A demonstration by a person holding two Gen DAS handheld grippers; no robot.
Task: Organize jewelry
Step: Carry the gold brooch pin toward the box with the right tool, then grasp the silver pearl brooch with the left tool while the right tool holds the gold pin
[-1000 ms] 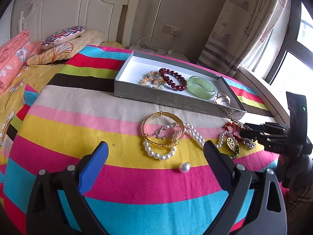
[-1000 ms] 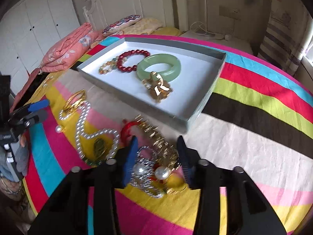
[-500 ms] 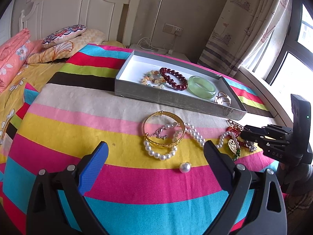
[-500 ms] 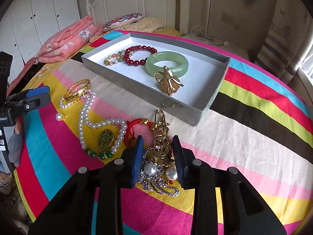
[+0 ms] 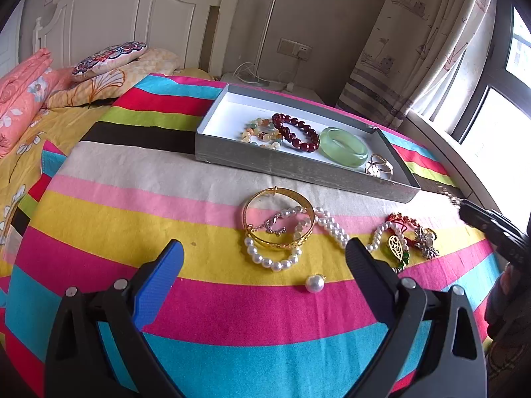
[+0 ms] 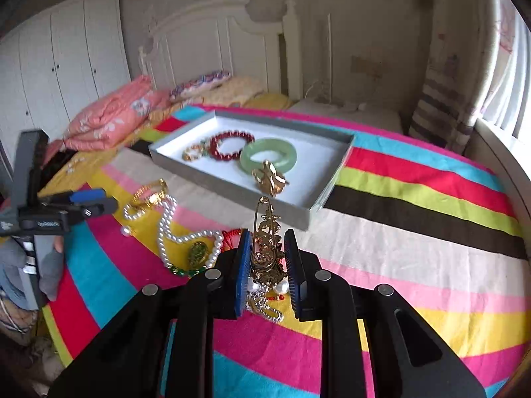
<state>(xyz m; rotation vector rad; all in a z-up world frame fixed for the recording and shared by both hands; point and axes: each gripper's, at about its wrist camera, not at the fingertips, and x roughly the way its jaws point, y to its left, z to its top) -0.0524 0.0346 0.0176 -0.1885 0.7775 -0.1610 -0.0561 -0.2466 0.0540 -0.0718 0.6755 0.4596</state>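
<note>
My right gripper [image 6: 267, 236] has its jaws closing on a gold pin brooch [image 6: 265, 232], which stands upright between the pads, lifted off the pile. Below it a silver brooch with pearls [image 6: 265, 305] lies on the striped cloth. The grey tray [image 6: 232, 189] beyond holds a red bead bracelet [image 6: 232, 146], a jade bangle [image 6: 268, 156] and a gold ornament [image 6: 270, 179]. My left gripper [image 5: 265, 248] hovers open over the cloth, nothing between its fingers. In front of it lie a gold bangle [image 5: 278, 220], a pearl necklace [image 5: 332, 229] and a loose pearl [image 5: 315, 283].
The round table's striped cloth [image 5: 132, 219] drops away at the near edge. A leaf pendant [image 5: 396, 247] and red cord [image 5: 398, 219] lie by the pearls. A bed with pillows [image 5: 109, 58] is at the back left, a curtain [image 5: 415, 49] and window on the right.
The right gripper narrowed onto the gold pin brooch and rose with it off the jewelry pile, tipping up toward the tray. The left gripper stayed put.
</note>
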